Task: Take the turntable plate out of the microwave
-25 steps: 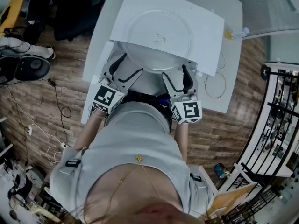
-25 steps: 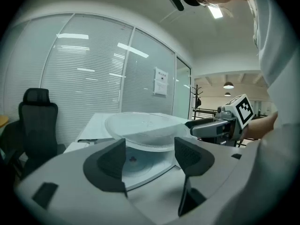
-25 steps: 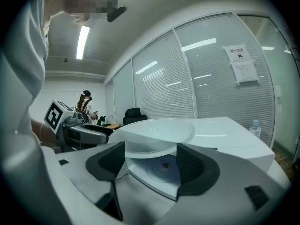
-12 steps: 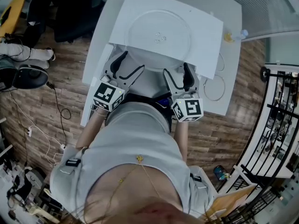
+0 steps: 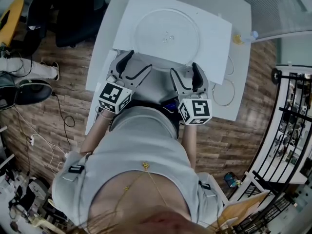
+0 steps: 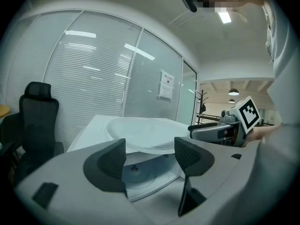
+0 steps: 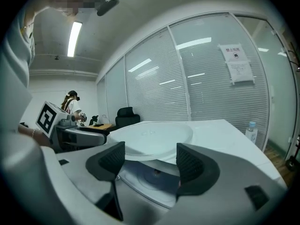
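The clear glass turntable plate (image 5: 166,35) lies flat on top of the white microwave (image 5: 214,38), its near rim slightly over the front edge. My left gripper (image 5: 138,62) and right gripper (image 5: 184,69) are side by side just in front of that edge, both open and holding nothing. In the left gripper view the plate (image 6: 145,132) shows between and beyond the jaws of the left gripper (image 6: 150,156), above the microwave's round cavity floor (image 6: 140,177). The right gripper view shows the same: plate (image 7: 152,139), right gripper (image 7: 151,158), cavity floor (image 7: 150,179).
The microwave stands on a white table (image 5: 107,43). A small bottle (image 5: 248,34) stands at its far right corner, and a thin ring (image 5: 224,89) lies on the right. A black office chair (image 5: 73,13) is at the far left. Cables cross the wooden floor on the left.
Both grippers have edged forward to the microwave's front edge. The plate sits a little farther back on the top, with less of its rim overhanging.
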Demonstrator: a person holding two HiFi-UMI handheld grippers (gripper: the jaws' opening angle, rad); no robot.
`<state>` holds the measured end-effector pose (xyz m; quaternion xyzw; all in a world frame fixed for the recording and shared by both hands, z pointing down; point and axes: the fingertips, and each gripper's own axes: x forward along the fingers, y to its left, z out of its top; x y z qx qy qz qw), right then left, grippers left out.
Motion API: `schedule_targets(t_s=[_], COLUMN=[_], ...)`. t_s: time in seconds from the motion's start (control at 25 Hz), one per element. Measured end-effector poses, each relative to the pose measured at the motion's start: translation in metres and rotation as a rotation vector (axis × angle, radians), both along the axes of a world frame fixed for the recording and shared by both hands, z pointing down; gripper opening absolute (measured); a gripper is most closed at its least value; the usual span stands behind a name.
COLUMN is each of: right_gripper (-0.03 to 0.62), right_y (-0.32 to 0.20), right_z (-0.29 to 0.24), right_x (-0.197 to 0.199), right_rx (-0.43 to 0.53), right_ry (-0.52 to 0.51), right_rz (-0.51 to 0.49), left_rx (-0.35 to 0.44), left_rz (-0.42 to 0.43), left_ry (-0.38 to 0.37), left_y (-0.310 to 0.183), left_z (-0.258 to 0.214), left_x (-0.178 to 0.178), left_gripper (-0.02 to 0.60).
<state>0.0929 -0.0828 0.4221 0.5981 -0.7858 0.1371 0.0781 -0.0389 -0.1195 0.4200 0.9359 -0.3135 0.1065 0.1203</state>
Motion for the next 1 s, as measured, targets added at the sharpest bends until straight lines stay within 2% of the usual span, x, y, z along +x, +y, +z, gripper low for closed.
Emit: schedule_targets(t_s=[0.52,0.68,1.0], right_gripper=[0.322,0.322,0.322], right_y=[-0.022,-0.026,-0.032], right_z=[-0.001,0.001,0.003], right_x=[0.005,0.006,0.009], right_rx=[-0.075,-0.1,-0.094], right_ry=[0.062,0.061,0.04], right_rz=[0.015,0.036,0.084], left_rx=[-0.032,-0.028,-0.016], left_rz=[-0.003,0.001,-0.018], left_ry=[-0.016,-0.045,-0.046], left_y=[-0.021,-0.028,-0.033], left_z=[0.001,0.0,0.0], left_x=[0.008,0.012,0.014], left_gripper=[0.324,0.324,0.324])
